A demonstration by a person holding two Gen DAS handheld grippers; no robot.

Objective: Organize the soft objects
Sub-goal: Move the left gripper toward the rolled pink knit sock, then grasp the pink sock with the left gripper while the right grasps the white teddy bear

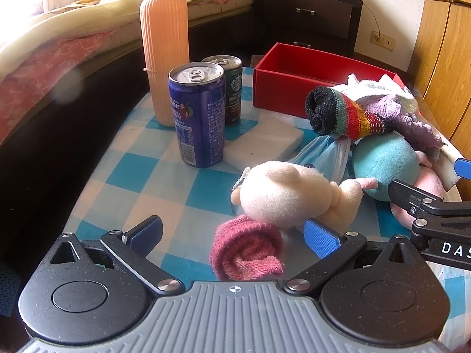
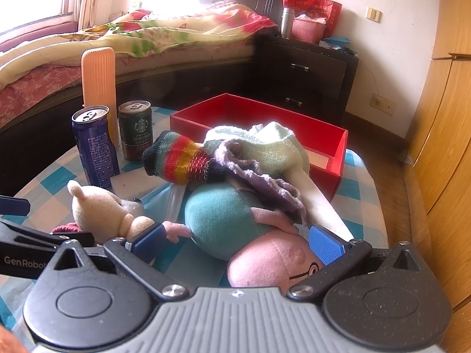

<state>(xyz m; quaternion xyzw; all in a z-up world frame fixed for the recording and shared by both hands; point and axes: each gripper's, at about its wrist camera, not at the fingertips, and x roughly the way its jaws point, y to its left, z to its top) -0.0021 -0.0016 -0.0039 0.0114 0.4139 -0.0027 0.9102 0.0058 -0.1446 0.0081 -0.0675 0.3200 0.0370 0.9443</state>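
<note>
My left gripper is open; a rolled pink sock lies between its fingers and a cream plush toy just beyond. My right gripper is open around a pink-and-teal plush pig, untouched as far as I can tell. On the pig lie a rainbow-striped sock, a purple cloth and a pale green cloth. A blue face mask lies under the pile. An open red box stands behind, apparently empty.
A blue can, a dark green Starbucks can and a tall peach ribbed container stand on the checkered tablecloth at left. A white foam block lies flat. A bed, a dark nightstand and a wooden wardrobe surround the table.
</note>
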